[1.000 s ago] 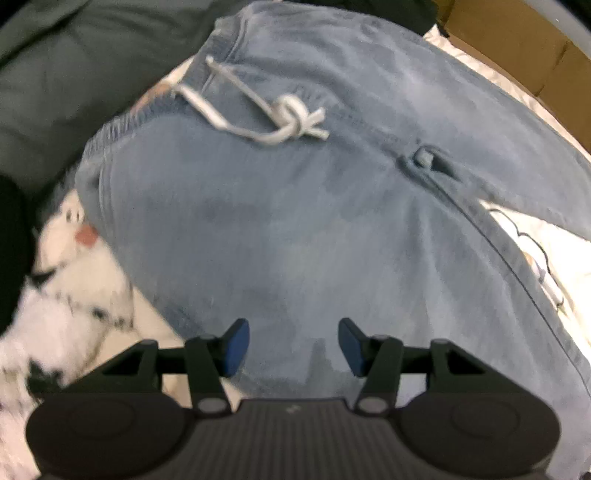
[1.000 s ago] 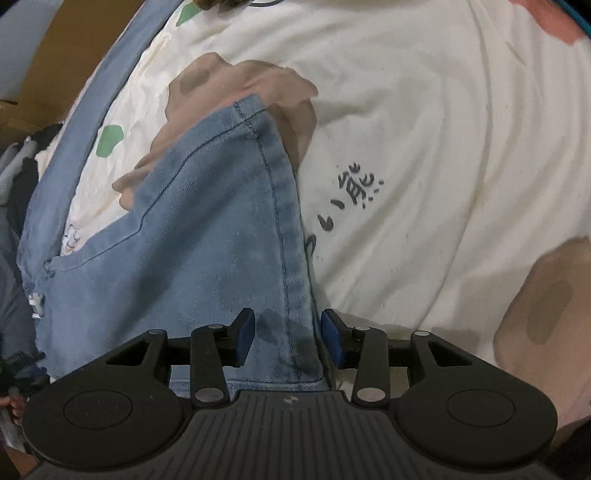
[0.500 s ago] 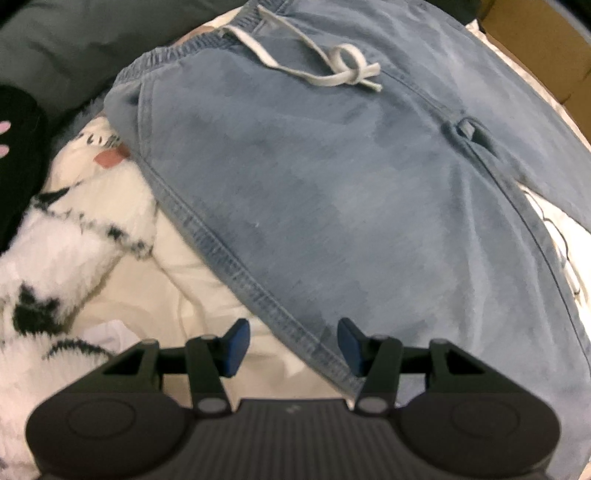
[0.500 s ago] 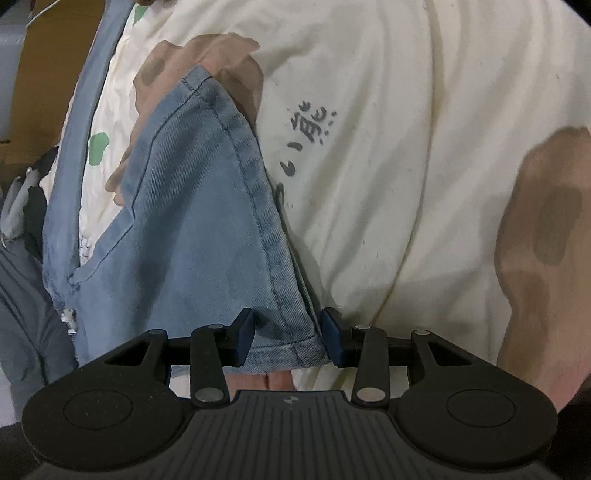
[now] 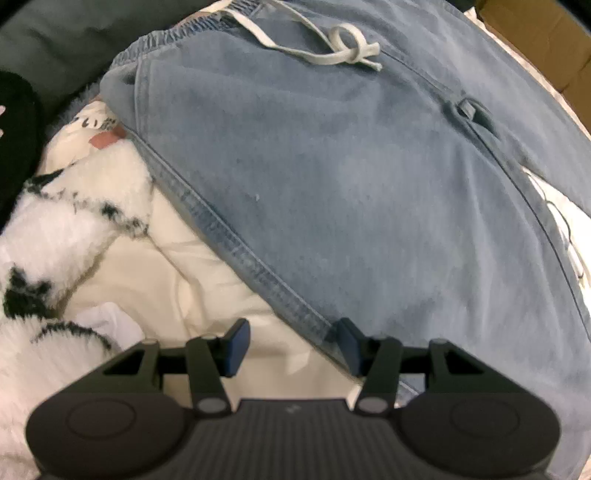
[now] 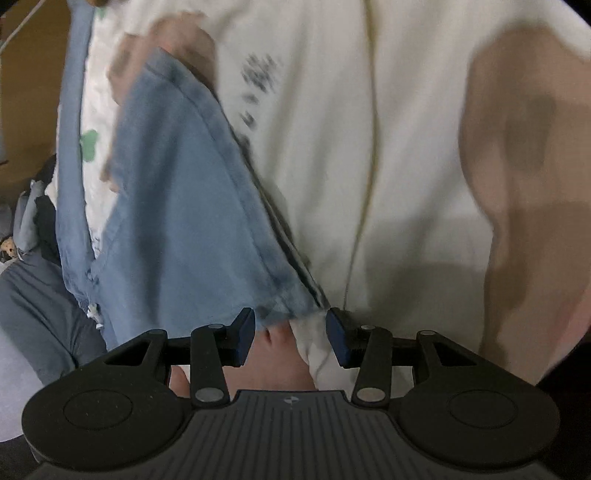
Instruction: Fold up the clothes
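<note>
My left gripper (image 5: 291, 341) points almost straight down over the jeans (image 5: 362, 192). Jaws are apart, nothing clamped. The jeans' stitched side seam (image 5: 255, 258) runs diagonally into the gap; the right-hand pad (image 5: 349, 341) sits at the denim edge, the left-hand pad (image 5: 236, 341) is over bare cream sheet (image 5: 207, 288). No pinch on the fabric that I can see.

The jeans lie spread flat on the bed and fill most of the left view. The waistband (image 5: 173, 35) is at the top, with the white drawstring (image 5: 347, 48) tied in a loose knot on the denim. Left of the jeans is a fluffy white-and-black blanket (image 5: 62, 236), touching the sheet. Dark grey fabric (image 5: 74, 40) lies beyond the waistband. A cardboard box (image 5: 535, 33) is in the top right corner.

My right gripper (image 6: 291, 336) is tilted down over the leg end of the jeans (image 6: 177, 206). Jaws are apart here too. The hem corner (image 6: 288, 308) lies just ahead of the gap, not between the pads. Below the gap I see a pinkish patch and white cloth; the frame is blurred, so probably sheet print, can't say for sure.

The sheet (image 6: 369, 147) in the right view is cream with brown blotches, a green shape and dark printed characters (image 6: 258, 74). The second leg (image 6: 72, 147) runs along the far left edge. Grey clothing (image 6: 37, 302) sits bottom left.
</note>
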The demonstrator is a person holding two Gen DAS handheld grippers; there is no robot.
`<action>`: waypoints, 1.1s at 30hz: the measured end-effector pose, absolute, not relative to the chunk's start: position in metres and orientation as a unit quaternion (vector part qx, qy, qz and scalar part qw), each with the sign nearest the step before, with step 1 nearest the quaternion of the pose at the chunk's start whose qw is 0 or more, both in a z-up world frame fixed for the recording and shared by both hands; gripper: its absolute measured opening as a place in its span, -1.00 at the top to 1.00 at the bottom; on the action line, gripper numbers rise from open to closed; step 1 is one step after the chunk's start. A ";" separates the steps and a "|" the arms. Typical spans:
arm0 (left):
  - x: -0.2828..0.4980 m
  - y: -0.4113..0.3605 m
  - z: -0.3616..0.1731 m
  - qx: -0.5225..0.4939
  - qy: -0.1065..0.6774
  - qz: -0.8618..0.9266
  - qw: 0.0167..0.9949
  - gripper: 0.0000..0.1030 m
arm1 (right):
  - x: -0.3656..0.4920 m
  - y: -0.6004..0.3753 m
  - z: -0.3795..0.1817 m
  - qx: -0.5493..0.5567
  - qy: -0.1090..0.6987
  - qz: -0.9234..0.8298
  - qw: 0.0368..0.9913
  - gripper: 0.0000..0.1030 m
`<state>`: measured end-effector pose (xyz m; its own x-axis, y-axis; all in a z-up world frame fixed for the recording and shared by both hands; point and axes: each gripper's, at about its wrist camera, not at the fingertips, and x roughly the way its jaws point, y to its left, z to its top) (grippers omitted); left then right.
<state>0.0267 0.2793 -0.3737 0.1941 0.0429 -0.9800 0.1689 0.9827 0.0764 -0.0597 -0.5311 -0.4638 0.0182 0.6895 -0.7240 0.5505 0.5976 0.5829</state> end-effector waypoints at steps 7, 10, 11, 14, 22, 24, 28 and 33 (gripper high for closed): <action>0.025 0.279 -0.376 0.088 0.634 -0.041 0.767 -0.07 | -0.064 -0.528 -0.480 0.502 0.668 0.039 0.548 0.08; 0.025 0.279 -0.376 0.091 0.633 -0.049 0.767 -0.07 | -0.064 -0.533 -0.476 0.510 0.655 0.036 0.556 0.09; 0.024 0.278 -0.376 0.094 0.632 -0.052 0.767 -0.07 | -0.063 -0.536 -0.473 0.510 0.649 0.035 0.564 0.09; 0.023 0.276 -0.377 0.098 0.632 -0.055 0.767 -0.07 | -0.058 -0.544 -0.462 0.513 0.627 0.036 0.585 0.10; 0.026 0.276 -0.380 0.097 0.630 -0.054 0.769 -0.08 | -0.053 -0.540 -0.471 0.531 0.621 0.087 0.570 0.12; 0.027 0.280 -0.379 0.092 0.627 -0.053 0.772 -0.08 | -0.054 -0.536 -0.475 0.522 0.635 0.093 0.562 0.12; 0.034 0.290 -0.377 0.071 0.622 -0.030 0.779 -0.08 | -0.050 -0.530 -0.478 0.506 0.640 0.091 0.571 0.16; 0.042 0.304 -0.378 0.023 0.619 -0.010 0.785 -0.07 | -0.039 -0.529 -0.451 0.449 0.647 0.101 0.608 0.81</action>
